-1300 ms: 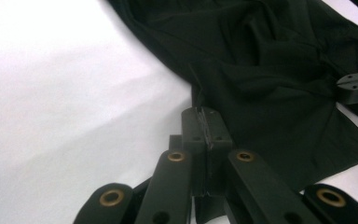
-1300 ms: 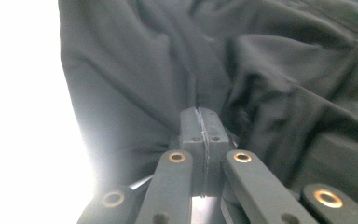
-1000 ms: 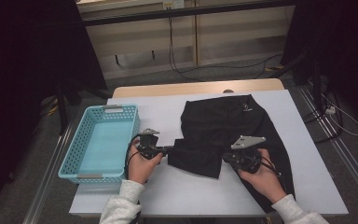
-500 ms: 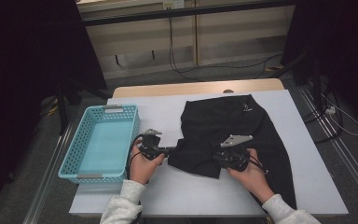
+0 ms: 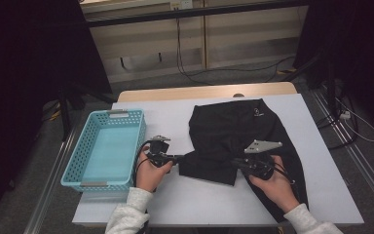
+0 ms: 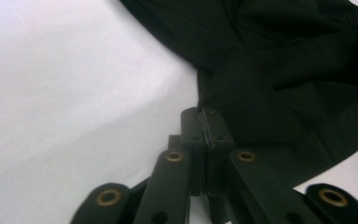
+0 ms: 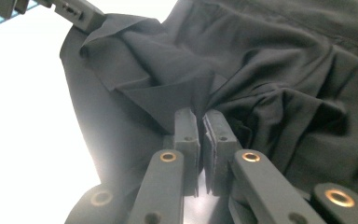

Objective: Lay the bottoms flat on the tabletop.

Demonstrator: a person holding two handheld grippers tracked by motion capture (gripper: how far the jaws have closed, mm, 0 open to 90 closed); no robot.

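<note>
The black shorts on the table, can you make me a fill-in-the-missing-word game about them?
1. The left tool is shut on a corner of the black shorts, which lie on the white ____.
2. The plastic basket left of the shorts is light ____.
3. Inside, the basket is ____.
4. The right tool has its jaws nearly together on a fold of the ____.

Missing words: table; blue; empty; shorts

Overhead plus two close finger-mounted views
</note>
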